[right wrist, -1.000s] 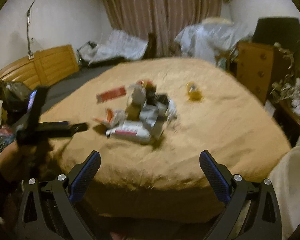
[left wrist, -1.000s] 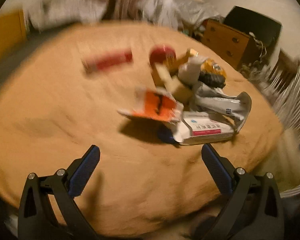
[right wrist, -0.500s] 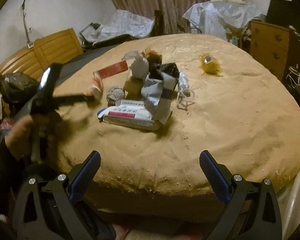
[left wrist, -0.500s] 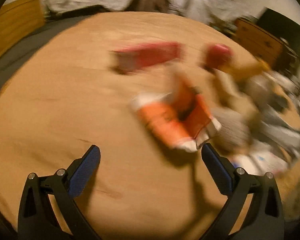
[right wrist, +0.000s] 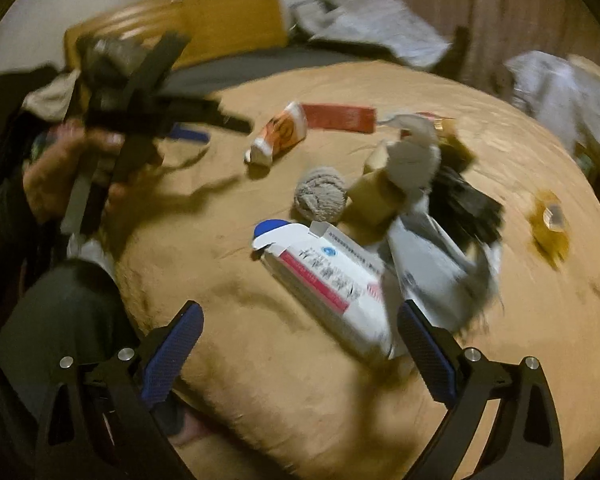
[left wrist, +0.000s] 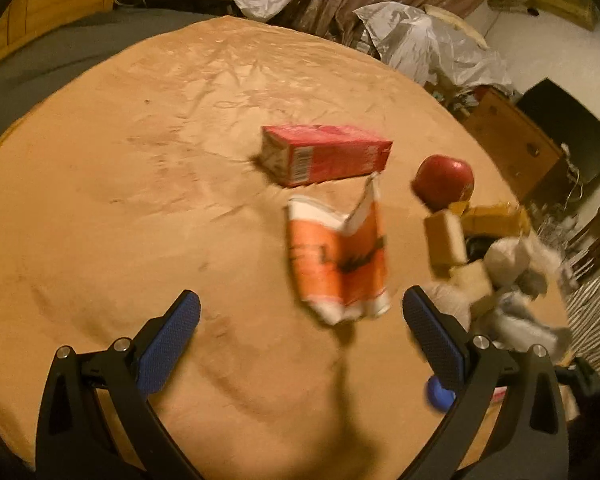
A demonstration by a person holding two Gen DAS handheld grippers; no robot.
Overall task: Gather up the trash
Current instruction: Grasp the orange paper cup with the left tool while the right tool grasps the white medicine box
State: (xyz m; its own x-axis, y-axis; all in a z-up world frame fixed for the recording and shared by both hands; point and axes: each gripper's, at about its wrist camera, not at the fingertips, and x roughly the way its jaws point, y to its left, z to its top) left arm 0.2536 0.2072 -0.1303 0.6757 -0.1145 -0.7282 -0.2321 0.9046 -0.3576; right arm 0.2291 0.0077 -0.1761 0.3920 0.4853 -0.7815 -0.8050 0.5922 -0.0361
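Trash lies heaped on a tan blanket [left wrist: 140, 200] over a bed. In the left wrist view a crumpled orange-and-white carton [left wrist: 336, 256] lies just ahead of my open left gripper [left wrist: 300, 304], right of centre, untouched. Beyond it are a red box [left wrist: 324, 154] and a red round object [left wrist: 444, 178]. In the right wrist view my right gripper [right wrist: 300, 312] is open over the blanket [right wrist: 500, 360], with a white medicine box [right wrist: 324, 268] just ahead, its near end by the right finger. The left gripper [right wrist: 220, 130], held in a hand [right wrist: 60, 168], points at the orange carton [right wrist: 280, 134].
The heap holds a grey fabric ball [right wrist: 320, 196], cardboard tubes [right wrist: 376, 196], grey and black wrappers [right wrist: 440, 264] and a red box [right wrist: 340, 117]. A yellow wrapper [right wrist: 550, 224] lies apart to the right. A wooden dresser [left wrist: 512, 140] and plastic bags [left wrist: 432, 44] stand beyond the bed.
My left gripper has swung left and closed in on the orange carton. My right gripper has come lower and nearer to the white medicine box. Both stay open.
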